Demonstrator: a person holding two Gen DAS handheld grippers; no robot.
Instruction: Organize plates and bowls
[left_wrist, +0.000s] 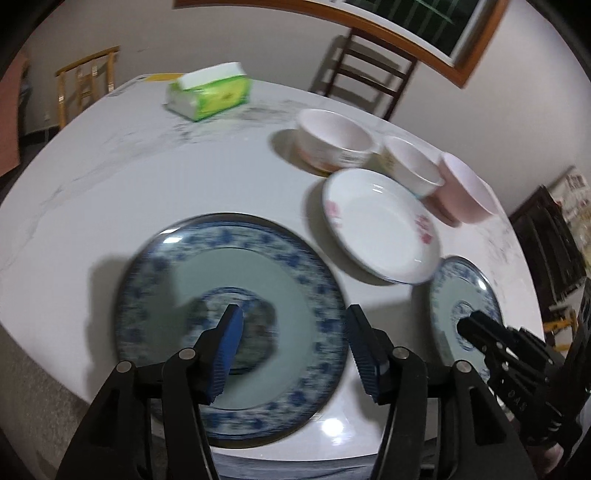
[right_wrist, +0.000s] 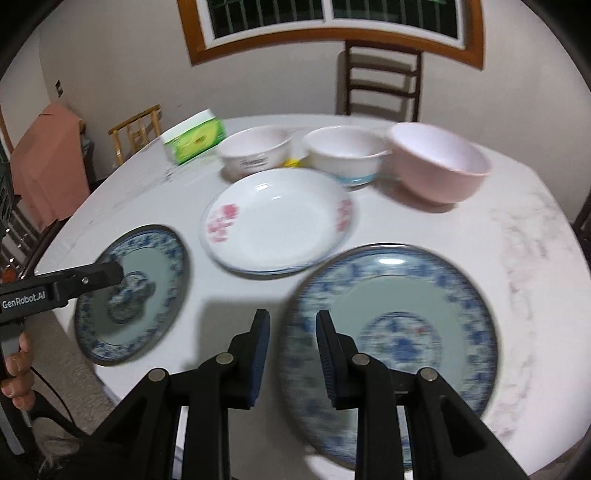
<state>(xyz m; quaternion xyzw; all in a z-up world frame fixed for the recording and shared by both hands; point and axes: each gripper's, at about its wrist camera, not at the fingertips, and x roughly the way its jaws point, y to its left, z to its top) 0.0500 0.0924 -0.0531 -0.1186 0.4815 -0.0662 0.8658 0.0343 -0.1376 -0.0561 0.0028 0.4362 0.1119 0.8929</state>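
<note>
Blue-patterned plates (left_wrist: 229, 325) blurred | left tongs (left_wrist: 295, 347) released, empty | right tongs (right_wrist: 291, 354) parted, empty

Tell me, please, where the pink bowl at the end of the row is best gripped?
Grip the pink bowl by its rim, coming from above: it stands upright and open. Choose the side away from the neighbouring white bowl, one pad inside, one outside.

We see a plain pale wall (right_wrist: 110, 74) behind the white marbled bench (right_wrist: 517, 229), a wood-framed barred window (right_wrist: 332, 22), and a dark ladder-back chair (right_wrist: 382, 81).
</note>
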